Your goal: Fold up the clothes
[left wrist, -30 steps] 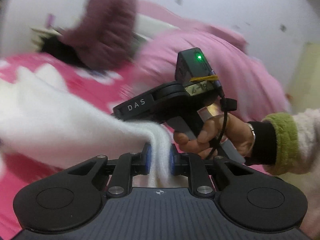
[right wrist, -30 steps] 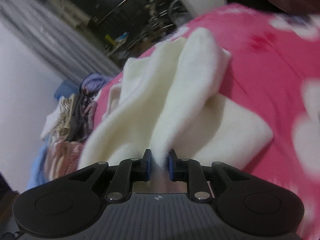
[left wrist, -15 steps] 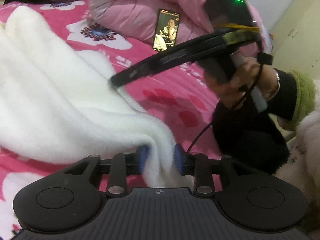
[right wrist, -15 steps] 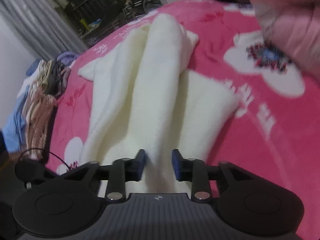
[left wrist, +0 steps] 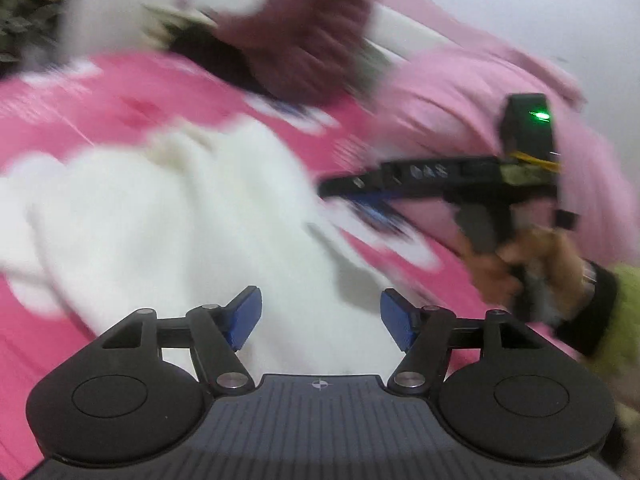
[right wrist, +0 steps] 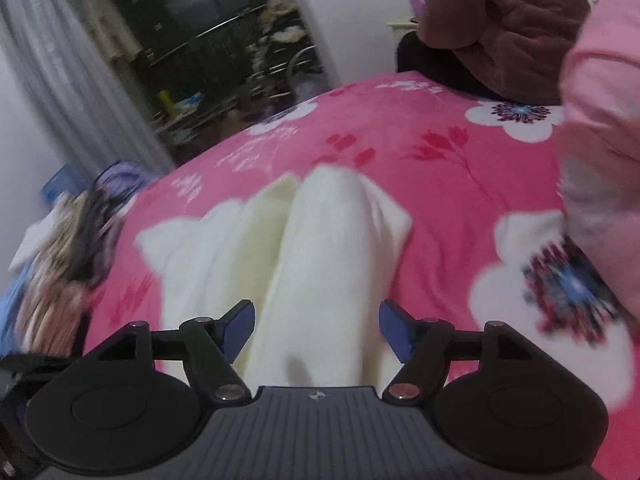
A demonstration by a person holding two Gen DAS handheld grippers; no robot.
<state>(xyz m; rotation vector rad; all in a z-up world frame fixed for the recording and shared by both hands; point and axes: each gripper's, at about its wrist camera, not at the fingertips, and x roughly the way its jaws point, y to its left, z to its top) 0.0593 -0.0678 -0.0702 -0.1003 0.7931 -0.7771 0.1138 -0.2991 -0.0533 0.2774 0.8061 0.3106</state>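
1. The left gripper (left wrist: 320, 316) now stands wide apart, its blue pads (left wrist: 244, 316) clear of the cloth; 0.5 s ago they pinched a ridge of the white garment (left wrist: 172, 216).
2. The right gripper (right wrist: 316, 328) has done the same: its jaws are spread, and the white garment (right wrist: 312, 248) runs loose between them where it was clamped before.
3. So both holds have just been let go together, which I judge to be the end of 1 fold, with the cloth dropped in place.
4. The garment lies on the pink flowered bedspread (right wrist: 440, 160), in a long heap with 2 or 3 raised ridges running away from the right camera, toward the middle of the bed. Its near end lies under both grippers.
5. In the left view, the right gripper (left wrist: 360, 188) and the hand holding it (left wrist: 520, 256) hover above the bed's right side, beside the garment; the motion blur is heavy, so whether the tips touch cloth I cannot tell.
6. A pink quilt (right wrist: 600, 120) is bunched at the right edge, a maroon coat (right wrist: 500, 12) sits at the far edge, and a pile of clothes (right wrist: 52, 264) lies off the left edge.
7. The ridges look uneven, so the next grasp likely needs to flatten or fold again.
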